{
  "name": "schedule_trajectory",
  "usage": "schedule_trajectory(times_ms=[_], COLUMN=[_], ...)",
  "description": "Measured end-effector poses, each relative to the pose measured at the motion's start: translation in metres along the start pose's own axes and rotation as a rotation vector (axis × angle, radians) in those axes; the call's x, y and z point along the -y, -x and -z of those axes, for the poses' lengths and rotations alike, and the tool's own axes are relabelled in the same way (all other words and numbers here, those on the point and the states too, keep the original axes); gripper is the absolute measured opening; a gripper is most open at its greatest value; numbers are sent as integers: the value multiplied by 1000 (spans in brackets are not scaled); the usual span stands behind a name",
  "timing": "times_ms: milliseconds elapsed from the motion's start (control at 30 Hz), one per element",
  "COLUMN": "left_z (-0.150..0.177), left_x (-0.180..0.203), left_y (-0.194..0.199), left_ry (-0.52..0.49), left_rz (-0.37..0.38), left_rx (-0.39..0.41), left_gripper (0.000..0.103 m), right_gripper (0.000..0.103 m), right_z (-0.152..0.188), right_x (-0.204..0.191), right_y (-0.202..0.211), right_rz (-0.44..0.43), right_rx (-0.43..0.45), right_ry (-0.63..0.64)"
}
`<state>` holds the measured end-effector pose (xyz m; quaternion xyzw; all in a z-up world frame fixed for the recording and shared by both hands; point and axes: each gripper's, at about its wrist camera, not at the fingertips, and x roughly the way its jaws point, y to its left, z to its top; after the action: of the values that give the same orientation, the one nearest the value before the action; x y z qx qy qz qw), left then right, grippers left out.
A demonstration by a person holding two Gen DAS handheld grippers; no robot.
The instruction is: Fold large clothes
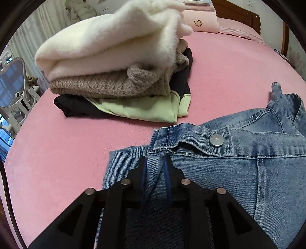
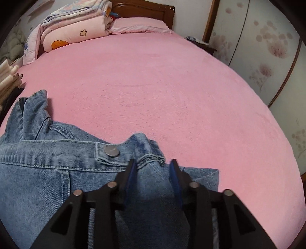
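A blue denim jacket (image 1: 239,168) lies on the pink bed (image 1: 57,153). My left gripper (image 1: 155,160) is shut on a bunched fold of the denim jacket at its left end, beside a metal button (image 1: 216,140). In the right wrist view the same jacket (image 2: 42,172) spreads to the left. My right gripper (image 2: 153,164) is shut on a bunched fold of the denim at its right end, next to a metal button (image 2: 112,150). The collar (image 2: 32,107) stands up at the left.
A stack of folded clothes (image 1: 118,63), white fleece over a beige knit over black and green pieces, sits on the bed behind the jacket. Folded quilts (image 2: 76,28) and a pillow (image 2: 141,25) lie by the wooden headboard (image 2: 145,9). A chair (image 1: 15,90) stands left of the bed.
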<state>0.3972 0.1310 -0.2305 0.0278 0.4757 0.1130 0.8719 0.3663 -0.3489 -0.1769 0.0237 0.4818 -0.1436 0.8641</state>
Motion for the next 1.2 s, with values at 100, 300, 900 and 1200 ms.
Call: schedule_trajectory(times_ms=[100,300,900,1200], left_z=[-3,-7,106,125], left_x=[-8,-26,-66,-73], left_y=[5,45,154,103], left_ry=[16,-25,97,163], left_rz=[1,56,207,170], left_rx=[-18,25,92,-19], left_gripper=[42,73,56,30], right_gripper=[41,42,30,0], right_z=[-3,0,124,144], right_x=[10,19,18,49], right_y=[11,75,151,96], right_rz=[-33,-146,-173,-32], right_rx=[-30,44,120,41], right_ry=[-28,-42,14,8])
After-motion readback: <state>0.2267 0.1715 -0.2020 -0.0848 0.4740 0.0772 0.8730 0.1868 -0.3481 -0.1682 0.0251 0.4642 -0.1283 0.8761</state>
